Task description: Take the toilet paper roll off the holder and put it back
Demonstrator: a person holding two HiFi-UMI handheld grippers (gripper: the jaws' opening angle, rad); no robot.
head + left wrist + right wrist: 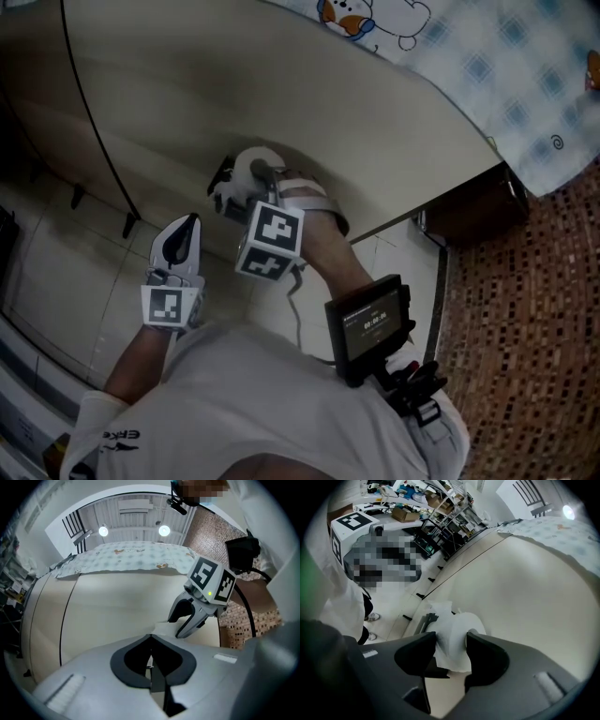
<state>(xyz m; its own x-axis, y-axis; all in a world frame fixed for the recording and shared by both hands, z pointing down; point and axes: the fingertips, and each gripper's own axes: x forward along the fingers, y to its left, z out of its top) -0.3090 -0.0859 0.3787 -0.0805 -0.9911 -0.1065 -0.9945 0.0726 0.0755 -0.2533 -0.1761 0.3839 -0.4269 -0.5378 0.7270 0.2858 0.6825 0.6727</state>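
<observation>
- Right gripper view is showing your right gripper (pixel 451 640) clamping the toilet paper roll (pixel 457 623) across its sides, jaws roughly half spread. The holder (pixel 425 619) is peeking out at ten o'clock of the roll.
- Your left gripper (pixel 150 644) is hovering fully closed and empty.
- You are probably working right at the holder, coming off or going back I cannot tell. The next move is calling for a straight slide without crushing the soft paper.
- A cream curved panel (pixel 281 84) is carrying the holder. In the head view a patterned sheet (pixel 487 56) is lying at one o'clock, and brown mosaic floor (pixel 534 309) is spreading at four.
</observation>
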